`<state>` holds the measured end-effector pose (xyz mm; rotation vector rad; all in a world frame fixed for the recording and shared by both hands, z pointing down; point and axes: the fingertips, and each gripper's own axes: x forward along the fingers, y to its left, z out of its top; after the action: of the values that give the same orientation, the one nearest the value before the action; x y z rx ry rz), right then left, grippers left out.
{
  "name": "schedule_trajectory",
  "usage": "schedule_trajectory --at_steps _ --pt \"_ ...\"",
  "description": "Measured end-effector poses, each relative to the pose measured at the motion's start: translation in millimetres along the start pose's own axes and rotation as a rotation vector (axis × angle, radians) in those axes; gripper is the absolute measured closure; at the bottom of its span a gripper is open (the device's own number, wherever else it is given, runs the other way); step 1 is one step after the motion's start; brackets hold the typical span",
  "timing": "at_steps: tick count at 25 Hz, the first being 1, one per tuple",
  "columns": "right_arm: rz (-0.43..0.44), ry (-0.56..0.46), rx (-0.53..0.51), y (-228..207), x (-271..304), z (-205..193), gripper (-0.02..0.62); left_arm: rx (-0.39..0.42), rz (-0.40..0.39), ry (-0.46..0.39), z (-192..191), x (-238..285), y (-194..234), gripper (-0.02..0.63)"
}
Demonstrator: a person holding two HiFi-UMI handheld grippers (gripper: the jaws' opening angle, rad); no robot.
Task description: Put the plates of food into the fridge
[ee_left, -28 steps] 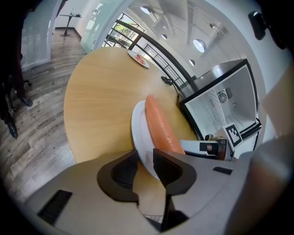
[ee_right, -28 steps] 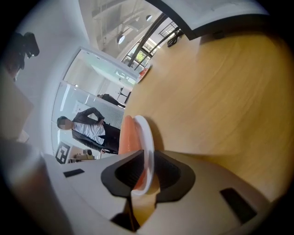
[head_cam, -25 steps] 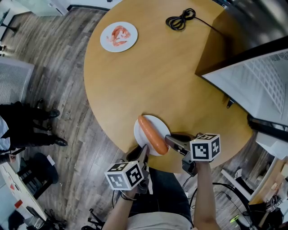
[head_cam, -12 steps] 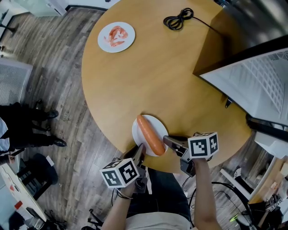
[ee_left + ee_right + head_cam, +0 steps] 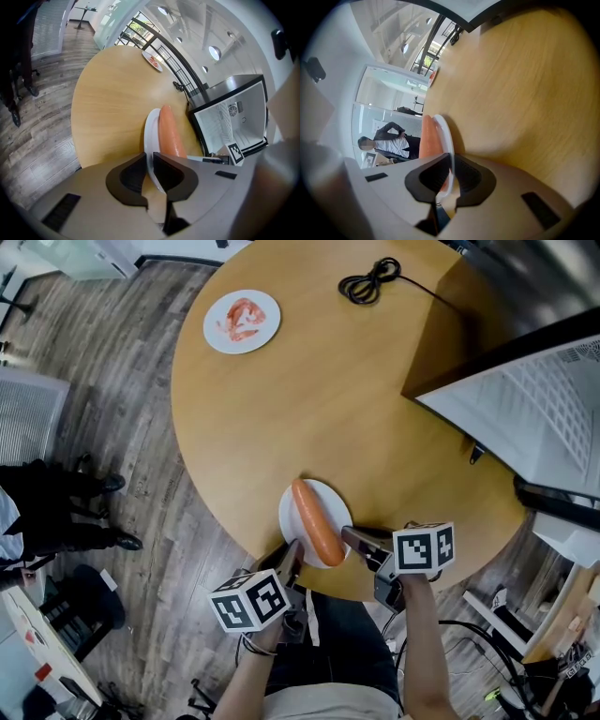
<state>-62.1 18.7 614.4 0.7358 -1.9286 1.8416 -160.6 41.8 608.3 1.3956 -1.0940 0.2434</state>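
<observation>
A white plate (image 5: pixel 333 500) with a long orange sausage (image 5: pixel 316 521) sits at the near edge of the round wooden table (image 5: pixel 309 390). My left gripper (image 5: pixel 293 561) is at the plate's near left rim. In the left gripper view its jaws (image 5: pixel 149 157) are closing, with the rim (image 5: pixel 150 133) pinched between the pads beside the sausage (image 5: pixel 169 133). My right gripper (image 5: pixel 356 538) is shut on the plate's right rim (image 5: pixel 446 136), the sausage (image 5: pixel 427 138) just beyond it. A second plate (image 5: pixel 242 321) with red food lies at the far left.
The open fridge (image 5: pixel 525 418) stands at the right, its door hanging over the table's edge. A coiled black cable (image 5: pixel 375 282) lies at the far side. A person's dark legs (image 5: pixel 56 512) stand on the wood floor at the left.
My left gripper has shifted slightly to the left at the plate's rim. The plate, the sausage and the right gripper have hardly moved.
</observation>
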Motion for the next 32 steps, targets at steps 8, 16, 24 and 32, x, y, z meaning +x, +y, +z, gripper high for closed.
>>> schedule_trajectory --at_steps 8,16,24,32 --pt "0.015 -0.064 0.063 6.5 -5.8 -1.6 0.557 0.011 -0.043 0.03 7.1 -2.5 -4.5 0.555" --pt "0.043 -0.172 0.076 20.2 -26.0 8.0 0.56 0.087 -0.102 0.04 20.5 -7.8 -28.1 0.555" --pt "0.055 -0.283 0.095 35.3 -61.9 20.3 0.561 0.175 -0.17 0.094 31.5 -13.2 -67.9 0.555" --pt "0.043 -0.461 0.109 41.0 -118.1 36.8 0.563 0.312 -0.25 0.139 39.2 -6.5 -129.1 0.555"
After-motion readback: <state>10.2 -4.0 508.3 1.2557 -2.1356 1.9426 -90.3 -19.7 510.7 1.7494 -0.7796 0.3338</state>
